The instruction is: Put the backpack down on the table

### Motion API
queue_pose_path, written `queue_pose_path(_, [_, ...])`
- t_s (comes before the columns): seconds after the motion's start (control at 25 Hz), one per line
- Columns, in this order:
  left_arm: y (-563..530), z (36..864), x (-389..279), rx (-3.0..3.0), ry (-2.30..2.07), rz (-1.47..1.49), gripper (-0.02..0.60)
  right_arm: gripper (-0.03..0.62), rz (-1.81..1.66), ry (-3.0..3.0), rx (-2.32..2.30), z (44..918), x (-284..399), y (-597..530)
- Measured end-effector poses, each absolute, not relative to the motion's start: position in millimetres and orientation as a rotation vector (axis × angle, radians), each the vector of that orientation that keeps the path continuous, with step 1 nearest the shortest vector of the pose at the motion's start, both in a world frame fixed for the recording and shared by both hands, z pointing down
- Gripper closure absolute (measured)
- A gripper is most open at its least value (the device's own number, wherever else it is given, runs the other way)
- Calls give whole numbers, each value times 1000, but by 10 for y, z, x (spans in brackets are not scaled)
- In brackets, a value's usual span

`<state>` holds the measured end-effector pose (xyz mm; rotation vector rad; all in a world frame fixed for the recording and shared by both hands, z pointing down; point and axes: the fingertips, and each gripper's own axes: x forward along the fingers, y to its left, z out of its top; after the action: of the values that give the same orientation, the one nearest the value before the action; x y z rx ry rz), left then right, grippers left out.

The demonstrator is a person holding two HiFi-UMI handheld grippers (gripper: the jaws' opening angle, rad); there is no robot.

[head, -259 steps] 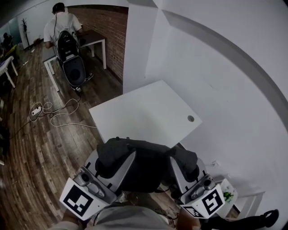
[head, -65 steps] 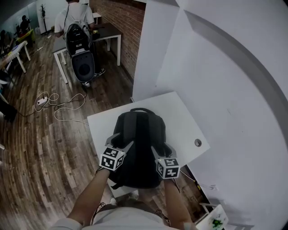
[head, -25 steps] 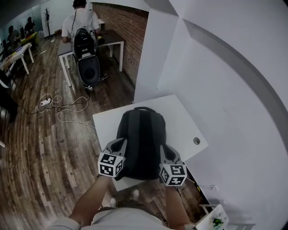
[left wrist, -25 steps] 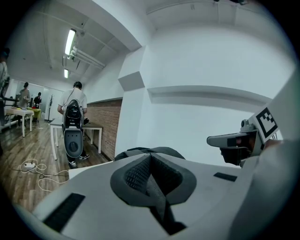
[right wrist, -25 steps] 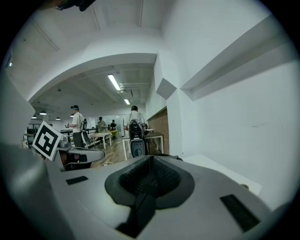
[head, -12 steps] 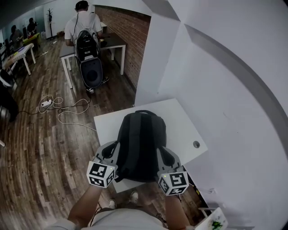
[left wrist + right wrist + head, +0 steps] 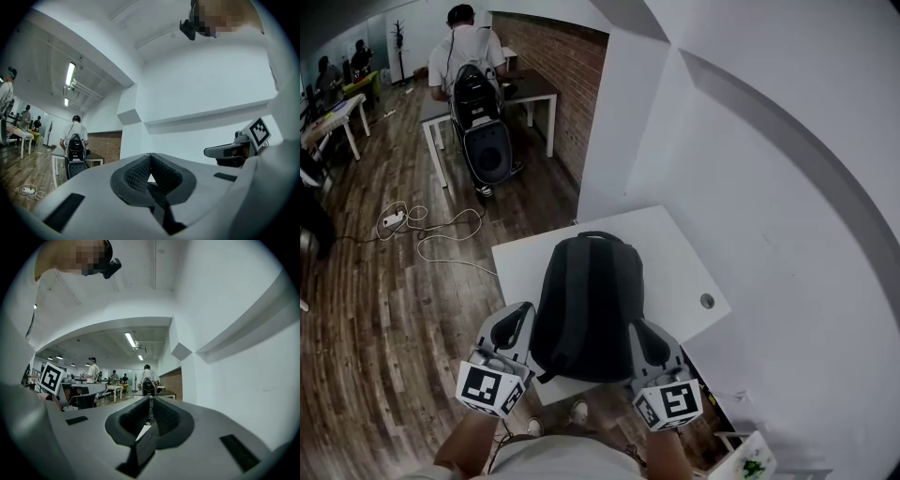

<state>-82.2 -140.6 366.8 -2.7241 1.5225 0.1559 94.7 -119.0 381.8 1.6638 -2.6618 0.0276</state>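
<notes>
Wood-plank flooring [image 7: 384,300] fills the left of the head view, and white walls fill the right. At centre, a small white rectangular table [image 7: 680,253] carries the black fabric backpack [image 7: 589,305], which lies flat with its handle toward the top. The left gripper [image 7: 517,319] and right gripper [image 7: 639,330] sit just beside its lower end, each with its jaws closed together and holding nothing.
</notes>
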Motion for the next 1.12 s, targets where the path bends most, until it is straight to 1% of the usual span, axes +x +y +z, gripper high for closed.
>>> queue_pose_path(0.36, [-1292,3676,-853,-2674,1515,116,565,540,6,-2675,1665,3793,989,-1061])
queue_pose_path(0.56, [-1304,3670,-834,-2679,1513,132,565,553,-39,-2660,1653,3747,969,-1089])
queue_pose_path(1.12, [-1416,3671,-831,-2690,1502,143,565,553,-49,-2678,1640,3734,881,-1185])
